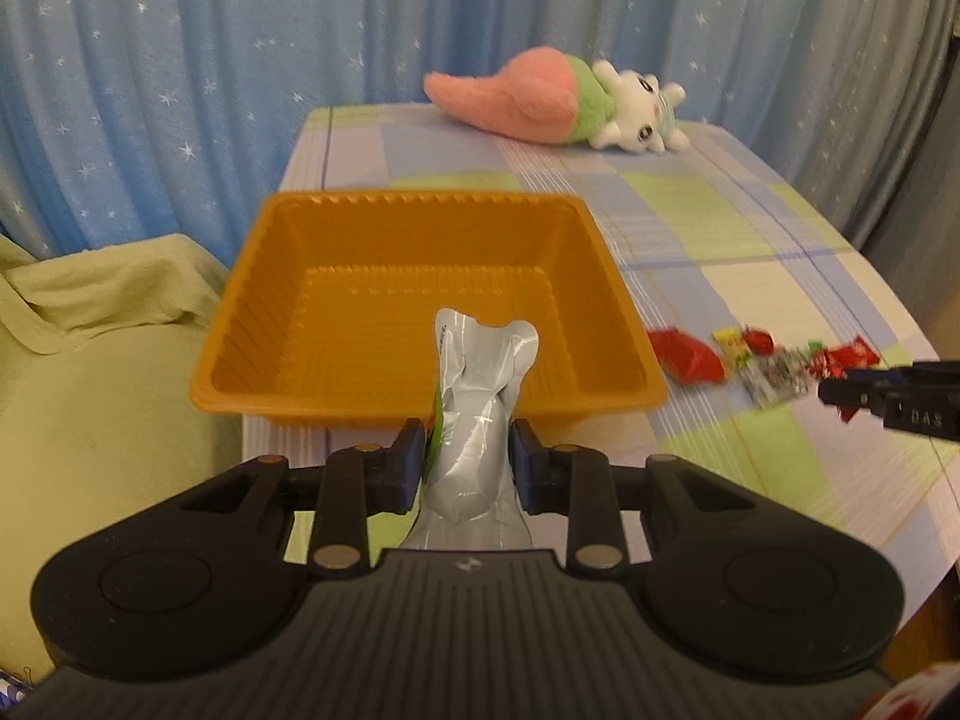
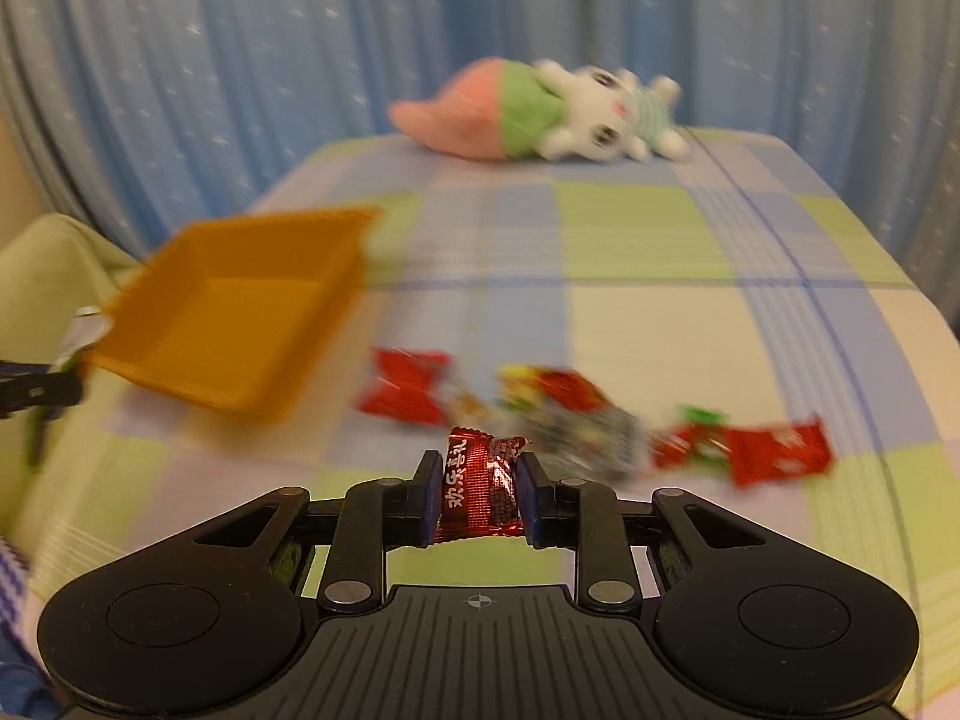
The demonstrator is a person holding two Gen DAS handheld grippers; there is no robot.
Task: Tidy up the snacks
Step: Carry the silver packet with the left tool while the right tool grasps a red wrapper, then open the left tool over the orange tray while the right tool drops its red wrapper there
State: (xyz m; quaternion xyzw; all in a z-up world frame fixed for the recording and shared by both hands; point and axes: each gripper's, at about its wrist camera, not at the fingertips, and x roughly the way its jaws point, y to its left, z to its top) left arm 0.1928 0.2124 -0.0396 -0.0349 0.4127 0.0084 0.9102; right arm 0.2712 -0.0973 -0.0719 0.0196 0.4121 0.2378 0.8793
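My left claw pinches a silver pouch mid-body before the orange tray; right claw pinches a red candy wrapper. Both seem light, crinkly, slippery; grip mid-body.

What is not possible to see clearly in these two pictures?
- Right wrist view: loose snacks on the bed and the orange tray are smeared by motion blur; no labels readable.
- Left wrist view: the silver packet lower end is hidden behind the left gripper body.
- Left wrist view: the right gripper is cut by the edge.
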